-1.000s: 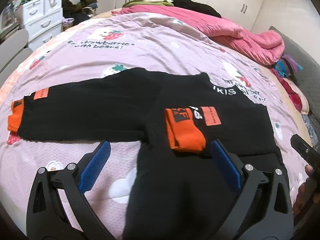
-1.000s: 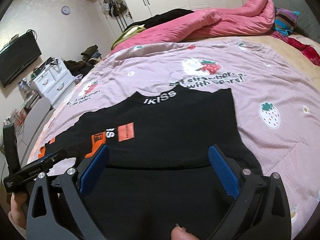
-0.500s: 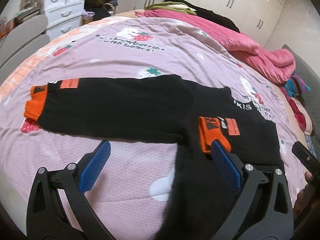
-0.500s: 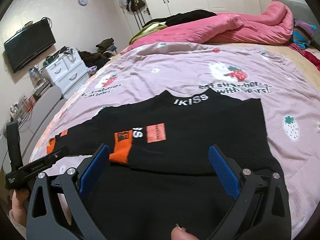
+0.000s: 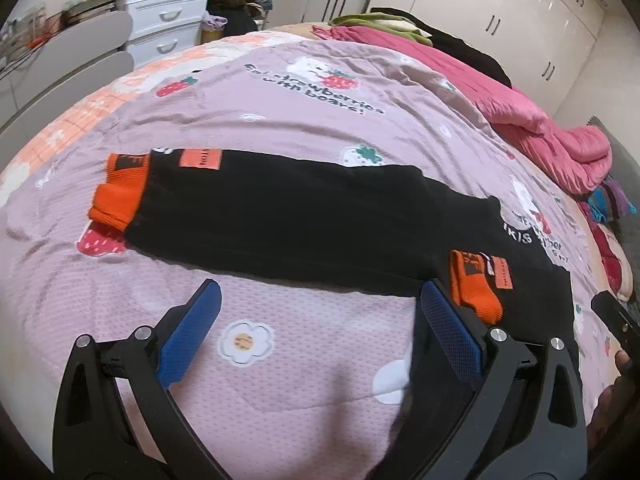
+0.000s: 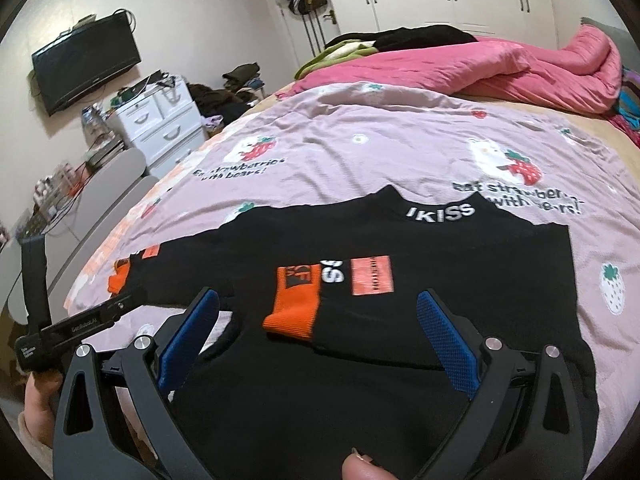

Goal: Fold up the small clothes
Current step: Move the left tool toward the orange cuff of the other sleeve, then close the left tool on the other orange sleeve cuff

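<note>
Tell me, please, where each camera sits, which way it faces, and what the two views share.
Left wrist: behind the open left tool, low over the bedspread, facing the unfolded sleeve; its own fingers show.
Right wrist: behind the open right tool, over the black top, facing the wardrobes; a thumb shows.
Shared: black top, folded sleeve's orange cuff, pink quilt.

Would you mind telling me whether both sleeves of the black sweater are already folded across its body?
No, only one orange cuff lies on the black sweater; the other sleeve stretches out flat.
</note>
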Motion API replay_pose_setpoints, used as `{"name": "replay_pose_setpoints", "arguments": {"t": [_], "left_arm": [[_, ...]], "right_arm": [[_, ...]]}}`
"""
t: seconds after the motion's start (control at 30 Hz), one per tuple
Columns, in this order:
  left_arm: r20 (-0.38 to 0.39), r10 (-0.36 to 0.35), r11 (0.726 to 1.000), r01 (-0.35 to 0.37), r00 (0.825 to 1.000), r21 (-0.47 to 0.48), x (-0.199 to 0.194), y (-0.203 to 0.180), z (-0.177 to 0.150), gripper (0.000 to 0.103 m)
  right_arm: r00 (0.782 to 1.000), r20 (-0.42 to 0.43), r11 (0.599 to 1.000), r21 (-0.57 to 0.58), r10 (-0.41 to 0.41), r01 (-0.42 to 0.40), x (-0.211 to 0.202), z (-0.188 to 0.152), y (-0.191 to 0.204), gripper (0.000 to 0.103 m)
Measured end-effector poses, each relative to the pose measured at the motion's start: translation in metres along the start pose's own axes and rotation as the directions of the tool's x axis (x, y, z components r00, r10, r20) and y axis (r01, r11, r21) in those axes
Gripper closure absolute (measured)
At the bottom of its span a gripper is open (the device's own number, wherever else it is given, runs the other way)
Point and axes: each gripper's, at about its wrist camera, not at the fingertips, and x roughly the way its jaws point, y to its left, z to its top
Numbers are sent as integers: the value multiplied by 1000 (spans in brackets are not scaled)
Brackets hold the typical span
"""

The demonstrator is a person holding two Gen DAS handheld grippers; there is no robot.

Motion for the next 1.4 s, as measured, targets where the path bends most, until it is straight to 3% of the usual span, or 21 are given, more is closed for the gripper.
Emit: {"name": "replay_pose_setpoints", "arguments": {"t": [0.63,1.17,1.4], "left_arm": [[1,53,983,-52,999,-178,5,71,2,9],[48,84,930,-61,995,-362,18,130,-2,9],[124,59,908,-1,991,-420,23,151,1,9]], "right_arm": [[993,-92,983,-161,70,-84,42,-6,74,4],[986,-141,962,-240,95,-127,55,-20,109,4],[985,-149,967,-221,92,-124,57,-22,105,4]]}}
